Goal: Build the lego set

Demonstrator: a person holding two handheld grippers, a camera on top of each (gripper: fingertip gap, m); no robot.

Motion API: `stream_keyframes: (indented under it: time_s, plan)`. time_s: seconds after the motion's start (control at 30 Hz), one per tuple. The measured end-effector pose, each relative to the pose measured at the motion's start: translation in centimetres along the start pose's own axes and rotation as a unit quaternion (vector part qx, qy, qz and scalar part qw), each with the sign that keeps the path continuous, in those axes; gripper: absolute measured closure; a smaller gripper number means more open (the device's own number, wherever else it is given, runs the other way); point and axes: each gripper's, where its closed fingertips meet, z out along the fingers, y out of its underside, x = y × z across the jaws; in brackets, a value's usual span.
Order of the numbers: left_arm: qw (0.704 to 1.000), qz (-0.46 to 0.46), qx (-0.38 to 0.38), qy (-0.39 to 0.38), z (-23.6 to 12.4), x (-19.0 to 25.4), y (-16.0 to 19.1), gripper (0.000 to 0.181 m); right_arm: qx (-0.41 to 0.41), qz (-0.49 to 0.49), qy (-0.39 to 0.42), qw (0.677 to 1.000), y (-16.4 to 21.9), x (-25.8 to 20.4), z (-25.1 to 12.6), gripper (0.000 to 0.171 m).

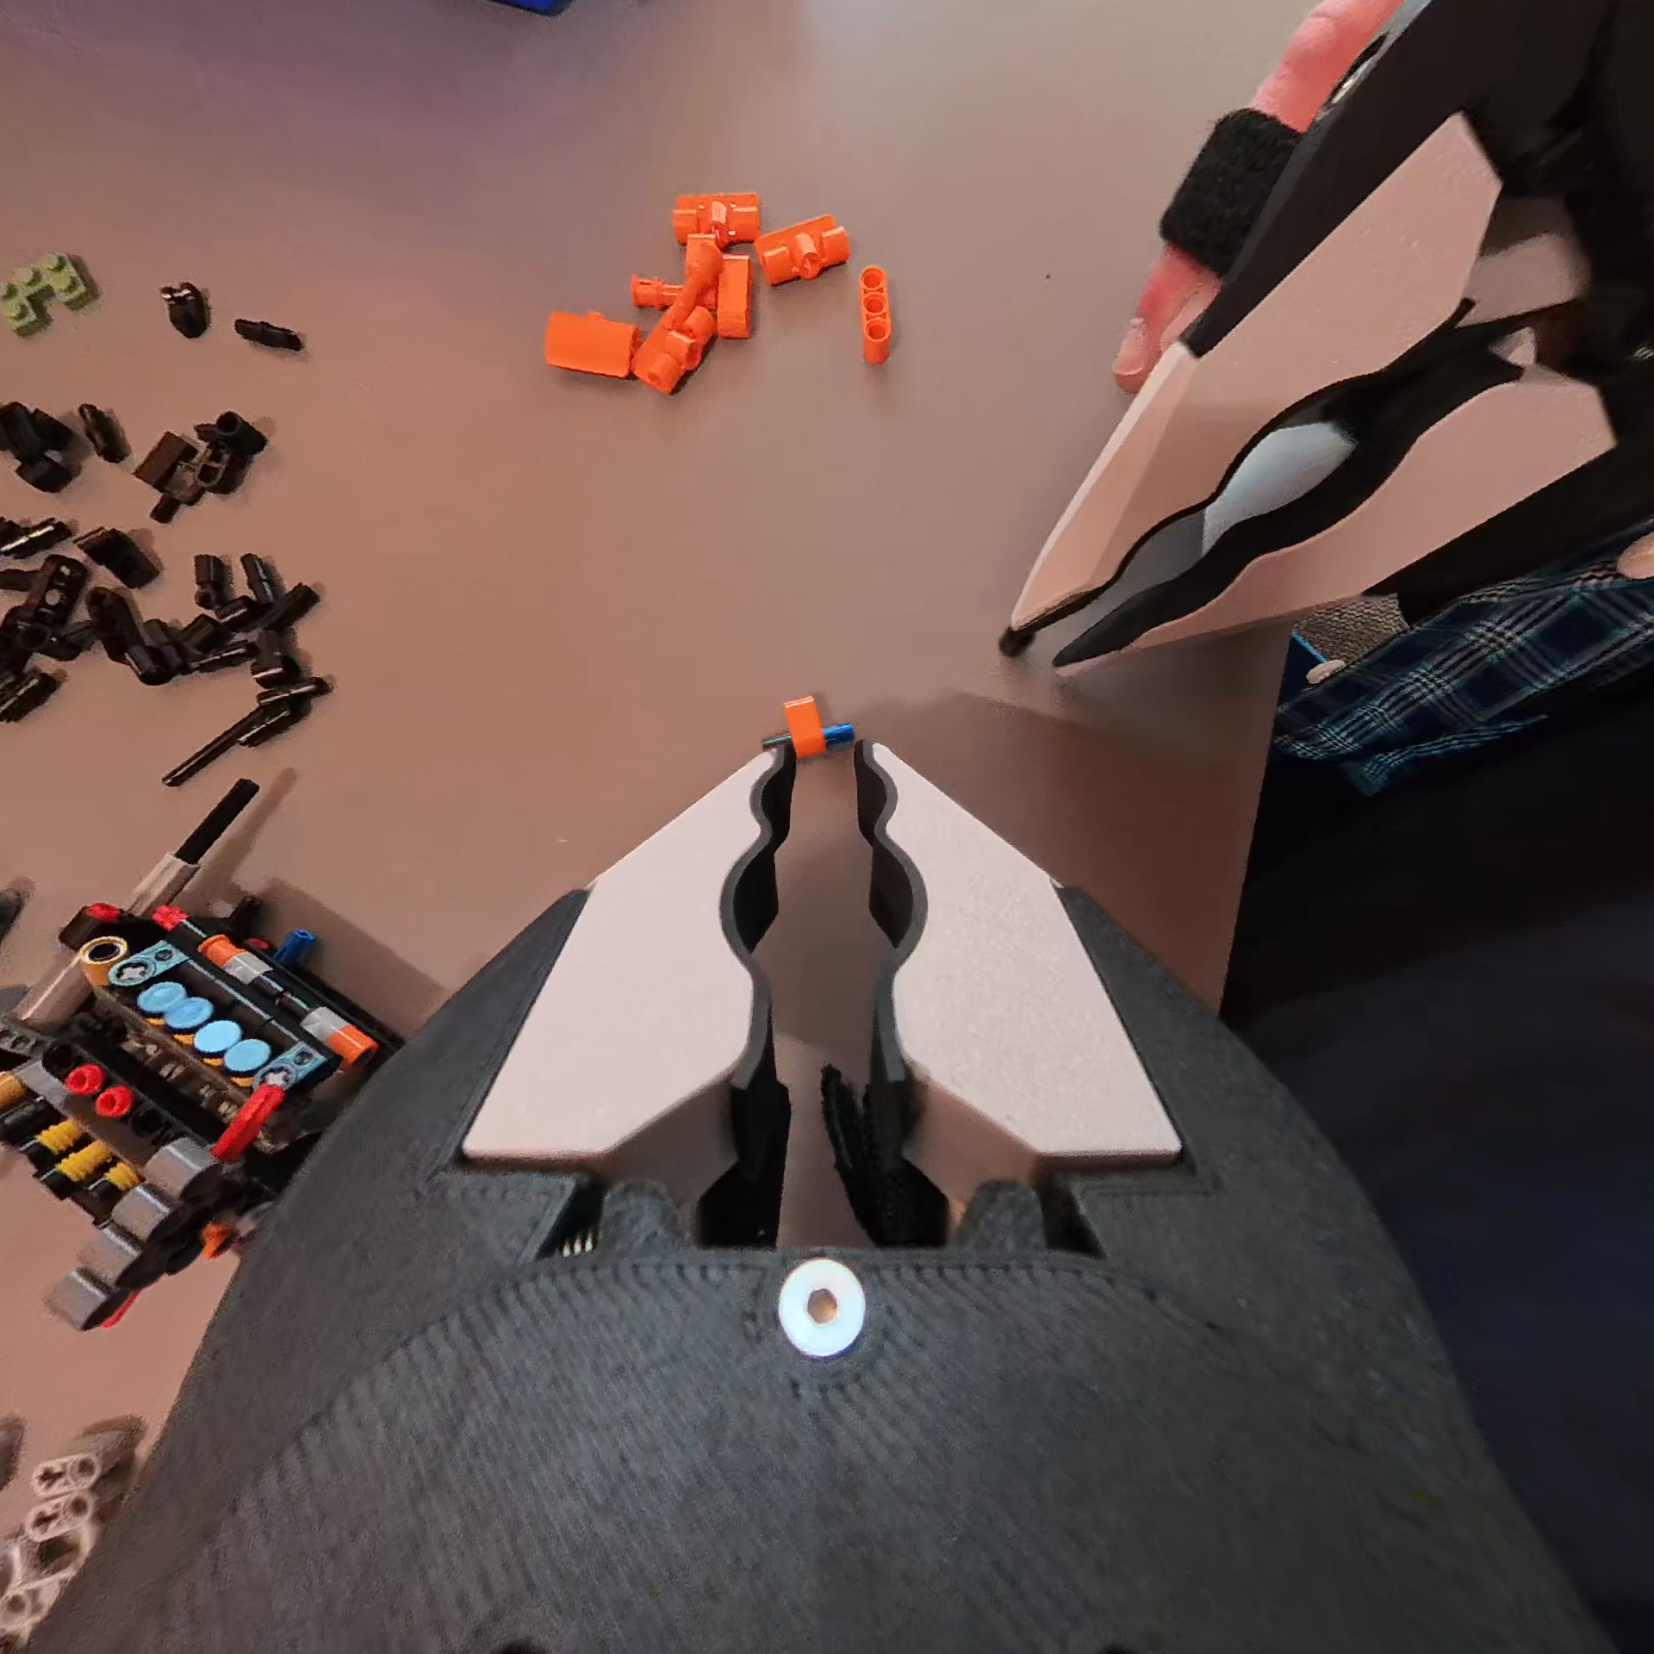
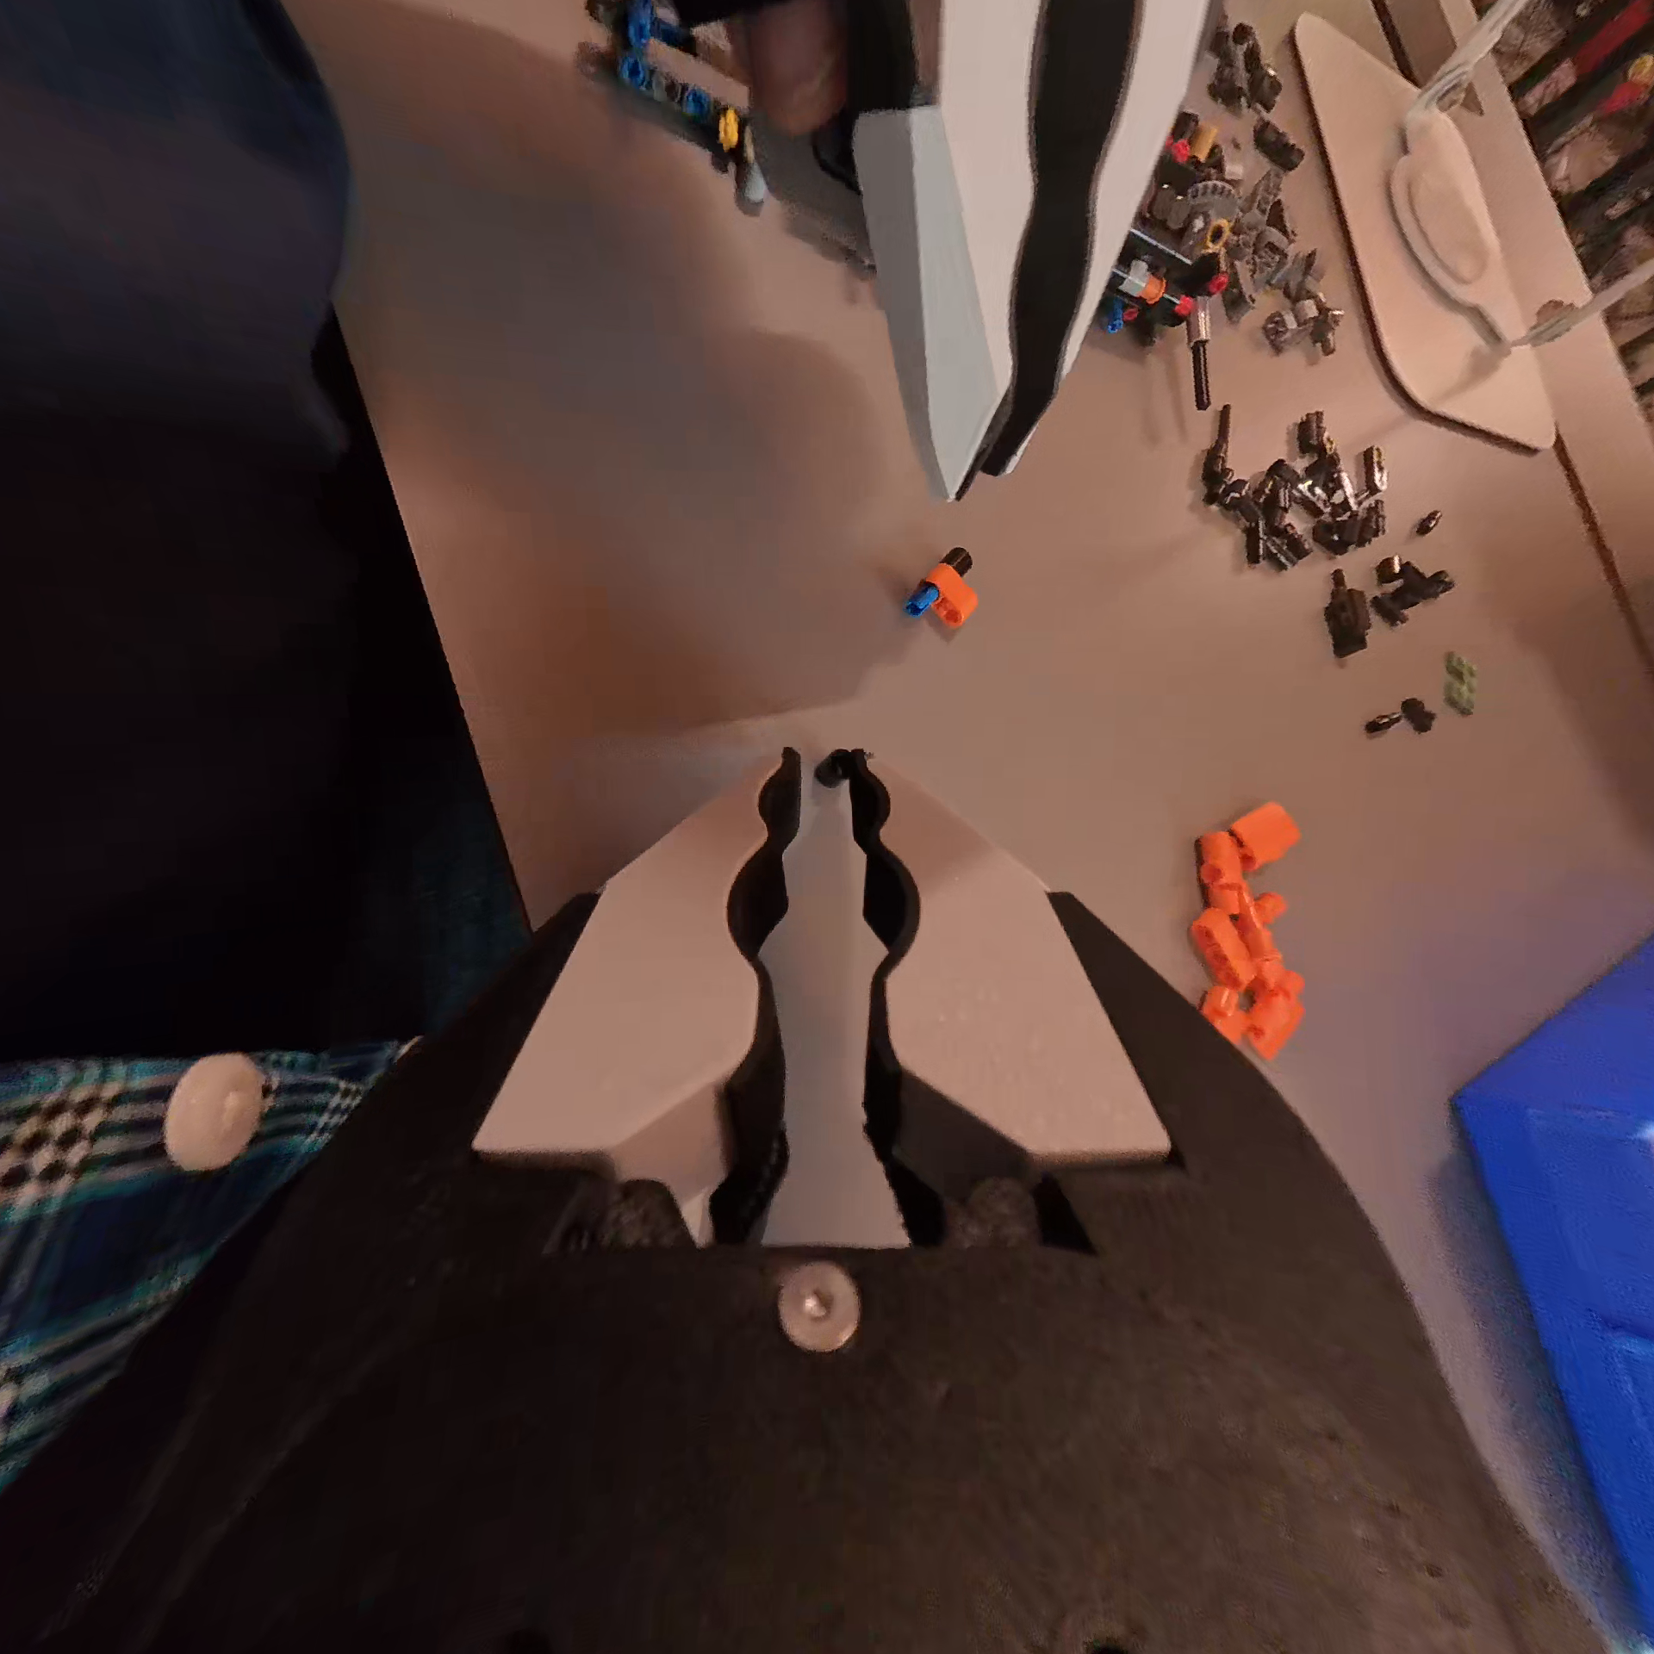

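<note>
A small orange connector (image 1: 803, 725) with a blue pin and a black pin through it lies on the brown table (image 1: 537, 555), just beyond my left gripper (image 1: 819, 756). The left gripper's jaws are narrowly open and empty. The connector also shows in the right wrist view (image 2: 947, 592), apart from the left gripper (image 2: 976, 479) above it. My right gripper (image 2: 822, 761) is narrowly open near the table's front edge. A small black pin (image 2: 832, 768) sits against its right fingertip, with a gap to the other finger. The right gripper also shows in the left wrist view (image 1: 1038, 652).
A pile of orange pieces (image 1: 716, 277) (image 2: 1249, 931), a spread of black pins (image 1: 134, 582) (image 2: 1298, 510), a green piece (image 1: 49, 291) and the part-built model (image 1: 179, 1047) lie on the table. A blue box (image 2: 1575, 1253) stands at the right. The table edge (image 1: 1253, 850) runs close by.
</note>
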Motion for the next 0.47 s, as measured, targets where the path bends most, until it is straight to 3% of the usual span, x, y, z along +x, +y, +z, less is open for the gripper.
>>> stream_keyframes:
  time_s: [0.03, 0.47]
  plan:
    - [1.0, -0.001, -0.002, -0.001, 0.01, -0.13, -0.03, 0.168, 0.008, 0.018, -0.005, 1.0, -0.13, 0.09, -0.19, 0.162]
    - [0.999, -0.003, -0.031, 0.009, 0.7, -0.46, 0.2, 0.164, 0.006, 0.116, -0.042, 0.992, -0.04, 0.55, 0.42, 0.153]
